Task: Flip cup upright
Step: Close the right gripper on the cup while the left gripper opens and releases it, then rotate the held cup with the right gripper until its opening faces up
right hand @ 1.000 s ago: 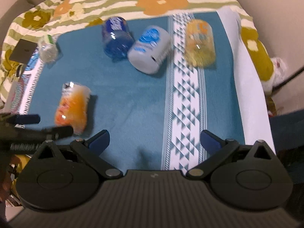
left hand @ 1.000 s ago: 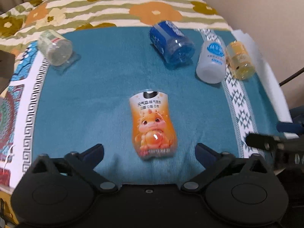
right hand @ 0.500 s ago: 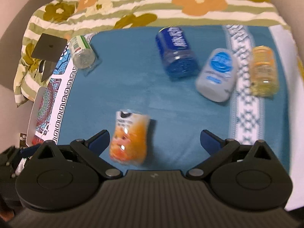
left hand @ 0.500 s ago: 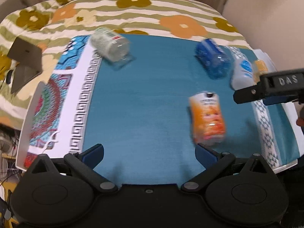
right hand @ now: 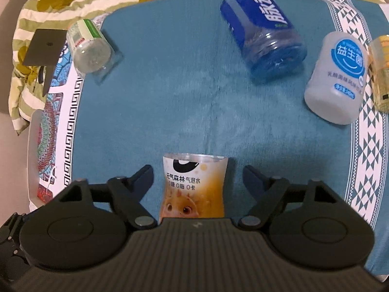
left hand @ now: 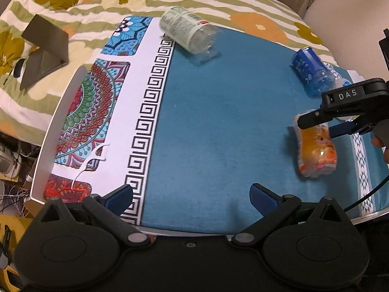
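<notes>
An orange cartoon-print cup point(right hand: 194, 187) lies on its side on the blue cloth, between the open fingers of my right gripper point(right hand: 198, 177), which do not touch it. In the left wrist view the same cup point(left hand: 316, 155) lies at the right, with the right gripper's fingers point(left hand: 316, 118) above it. My left gripper point(left hand: 190, 197) is open and empty over the cloth's near edge, well left of the cup.
Other cups lie on their sides: a clear green-label one point(right hand: 87, 48) far left, a blue one point(right hand: 265, 34), a white one point(right hand: 338, 77) and a yellow one point(right hand: 380, 73) at the right. A grey folded stand point(left hand: 46, 51) sits on the flowered bedspread. The board's white edge point(left hand: 56, 126) is at left.
My right gripper has moved left and down until its fingers straddle the orange cup. My left gripper has swung away to the left, so the cup now sits at its far right.
</notes>
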A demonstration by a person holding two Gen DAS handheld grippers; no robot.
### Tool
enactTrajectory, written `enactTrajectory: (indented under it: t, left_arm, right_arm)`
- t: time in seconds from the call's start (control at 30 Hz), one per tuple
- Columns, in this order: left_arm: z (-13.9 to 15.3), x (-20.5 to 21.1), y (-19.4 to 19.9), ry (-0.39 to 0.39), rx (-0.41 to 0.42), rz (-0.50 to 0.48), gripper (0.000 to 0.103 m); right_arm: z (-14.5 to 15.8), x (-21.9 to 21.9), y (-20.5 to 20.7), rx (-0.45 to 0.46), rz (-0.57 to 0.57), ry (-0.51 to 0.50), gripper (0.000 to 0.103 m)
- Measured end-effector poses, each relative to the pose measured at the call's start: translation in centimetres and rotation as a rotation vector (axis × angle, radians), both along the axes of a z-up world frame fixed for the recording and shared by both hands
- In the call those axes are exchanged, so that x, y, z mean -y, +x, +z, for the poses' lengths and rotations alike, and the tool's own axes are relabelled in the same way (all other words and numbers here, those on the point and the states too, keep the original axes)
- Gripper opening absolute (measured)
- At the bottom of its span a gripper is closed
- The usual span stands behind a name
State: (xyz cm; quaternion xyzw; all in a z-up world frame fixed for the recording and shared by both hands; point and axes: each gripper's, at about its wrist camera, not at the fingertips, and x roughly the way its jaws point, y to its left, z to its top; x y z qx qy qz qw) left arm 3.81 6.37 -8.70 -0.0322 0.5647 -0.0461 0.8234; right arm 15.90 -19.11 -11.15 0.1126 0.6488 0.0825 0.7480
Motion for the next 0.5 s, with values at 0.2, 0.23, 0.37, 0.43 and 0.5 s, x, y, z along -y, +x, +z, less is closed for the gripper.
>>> enactTrajectory:
  t: [0.2,0.23,0.37,0.43,0.5]
  left_arm:
    - [-0.3,-0.9,0.5,-0.012,-0.006,0.002,0.103]
    - [-0.3,-1.0,0.7,-0.014,-0.007,0.003,0.103]
    - [-0.2,-1.0,0.9,-0.021,-0.009,0.004,0.103]
    - [-0.2,-1.0,1.0,-0.024,-0.011,0.003,0.103]
    - [0.1,-1.0,1.1,-0.026,-0.009,0.0,0.103]
  right_arm:
    - [-1.0,0.1,0.5,-0.04,-0.01,0.023,0.071]
    - [-1.1,0.0,0.5,-0.04,-0.009,0.022,0.071]
    - [-1.1,0.2,0.5,-0.033,-0.011,0.029,0.068]
    - [-0.8,0.2,0.4,-0.025,-0.007,0.028,0.068]
    - [-0.2,0.2,0.2,-0.002,-0.004,0.024,0.067]
